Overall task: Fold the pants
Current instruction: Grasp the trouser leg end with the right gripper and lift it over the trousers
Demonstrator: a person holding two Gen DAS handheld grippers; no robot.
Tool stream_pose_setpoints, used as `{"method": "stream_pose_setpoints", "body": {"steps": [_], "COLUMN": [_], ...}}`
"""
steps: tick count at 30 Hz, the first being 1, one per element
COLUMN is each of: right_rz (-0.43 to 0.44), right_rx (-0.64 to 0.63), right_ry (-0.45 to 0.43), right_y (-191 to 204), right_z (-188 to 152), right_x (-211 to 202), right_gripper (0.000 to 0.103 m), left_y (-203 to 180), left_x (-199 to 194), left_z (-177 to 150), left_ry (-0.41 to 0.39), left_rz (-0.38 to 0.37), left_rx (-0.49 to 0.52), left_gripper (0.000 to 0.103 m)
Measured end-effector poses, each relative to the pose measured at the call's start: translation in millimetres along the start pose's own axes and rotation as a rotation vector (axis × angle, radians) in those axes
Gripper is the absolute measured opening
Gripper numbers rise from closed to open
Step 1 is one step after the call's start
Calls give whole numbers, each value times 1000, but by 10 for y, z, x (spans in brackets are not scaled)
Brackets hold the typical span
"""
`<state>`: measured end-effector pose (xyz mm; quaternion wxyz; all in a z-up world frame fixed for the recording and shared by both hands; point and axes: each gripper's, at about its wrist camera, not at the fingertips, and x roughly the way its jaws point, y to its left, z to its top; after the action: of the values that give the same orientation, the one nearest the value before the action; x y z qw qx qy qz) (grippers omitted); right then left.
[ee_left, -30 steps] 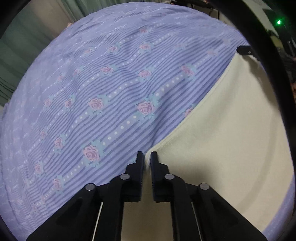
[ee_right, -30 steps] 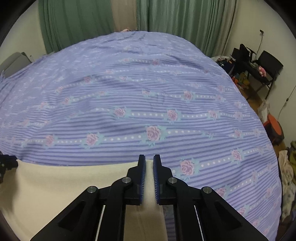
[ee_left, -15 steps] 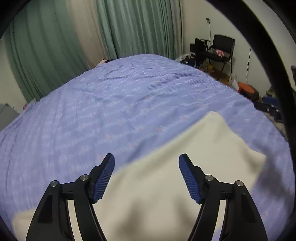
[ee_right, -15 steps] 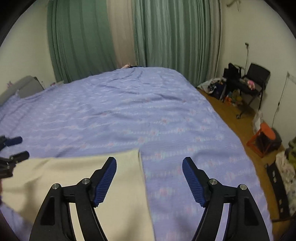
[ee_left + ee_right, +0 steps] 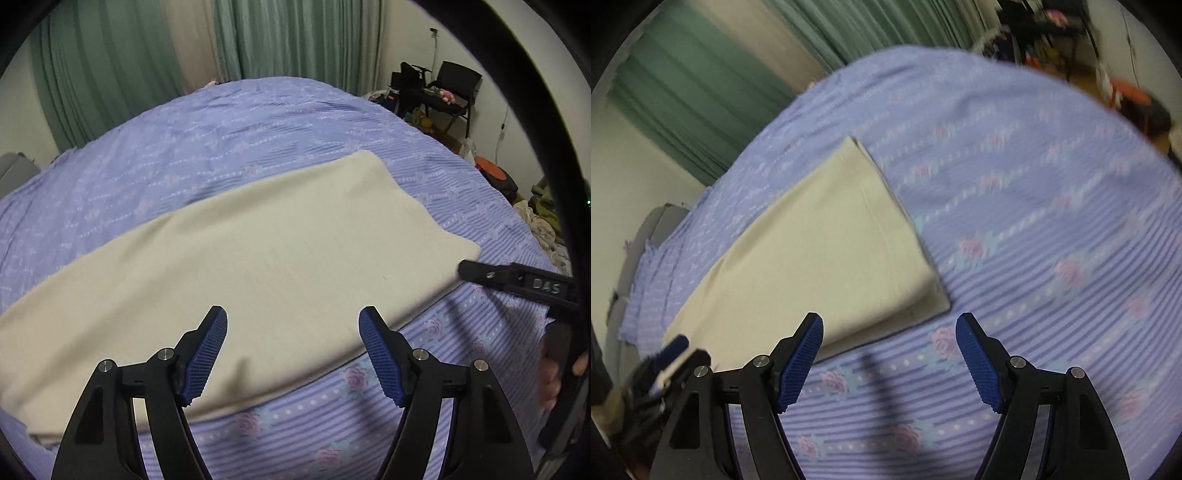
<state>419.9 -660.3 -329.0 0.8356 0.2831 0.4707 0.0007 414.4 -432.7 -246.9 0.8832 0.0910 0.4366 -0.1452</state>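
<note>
The cream pants (image 5: pixel 240 258) lie flat as a long folded strip across the bed, also in the right wrist view (image 5: pixel 812 251). My left gripper (image 5: pixel 293 328) is open and empty, raised above the near edge of the pants. My right gripper (image 5: pixel 889 334) is open and empty, above the bedspread just in front of the pants' near right corner. The right gripper also shows at the right edge of the left wrist view (image 5: pixel 517 280). The left gripper shows blurred at the lower left of the right wrist view (image 5: pixel 665 362).
The bed has a purple striped bedspread with pink roses (image 5: pixel 221 125). Green curtains (image 5: pixel 103 66) hang behind it. A black chair and clutter (image 5: pixel 443 92) stand at the far right. Clothes lie on the floor (image 5: pixel 535 221) by the bed's right side.
Both grippers were shut on the pants' edge a second ago. They have opened, let go and pulled back and up. The pants now lie flat on the bed.
</note>
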Motion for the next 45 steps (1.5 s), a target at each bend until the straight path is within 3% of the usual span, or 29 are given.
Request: {"method": "stream_pose_setpoints", "body": {"steps": [2,6,11,15,18,22,26,28,29,30,33,35,38,42,45], "right_rz": [40,118,167,258,293,240,211,176,156,157,158,106,85,40,25], "right_rx": [82,163,206,239,194,234,249,264,254,257,263,215,228,93,5], "right_ry": [41,39,-44,-111,-199,-107,-159,-157,-135,-99,-138,-163,-97,-129,-153], "right_y": [-69,-119,-140,-132,-48,-123,-77,-33,1,15,14,68,44,349,598], "right_z": [-33,-108,-34,21,104,219,270,348,393,437,461,473,498,619,659], "right_x": [148,275,466,383,306,731,758,817,829,838,511,390,492,293,86], "right_gripper": [75,77,80,65,64,63,62,45,12,9,7,7,7,7,7], "left_y": [-30,-27,-11,-26,-30,-52,-43,-32,-23,-12,7,15,14,89,280], "left_x": [-6,-29,-13,-27,-21,14,-10,-21,-39,-73,-194,-266,-391,-581,-719], "left_z": [-8,-12,78,101,81,73,57,48,46,44,47,41,30,30,-4], "left_ry": [1,-17,-42,-61,-65,-50,-56,-45,-43,-43,-40,-34,-23,-1,15], "left_rz": [9,7,20,10,10,25,21,40,47,52,47,51,85,167,210], "left_rx": [-9,-27,-49,-67,-67,-59,-70,-82,-89,-102,-142,-158,-157,-185,-268], "left_gripper": [73,74,74,74,74,74,74,74,74,74,74,74,74,74,80]}}
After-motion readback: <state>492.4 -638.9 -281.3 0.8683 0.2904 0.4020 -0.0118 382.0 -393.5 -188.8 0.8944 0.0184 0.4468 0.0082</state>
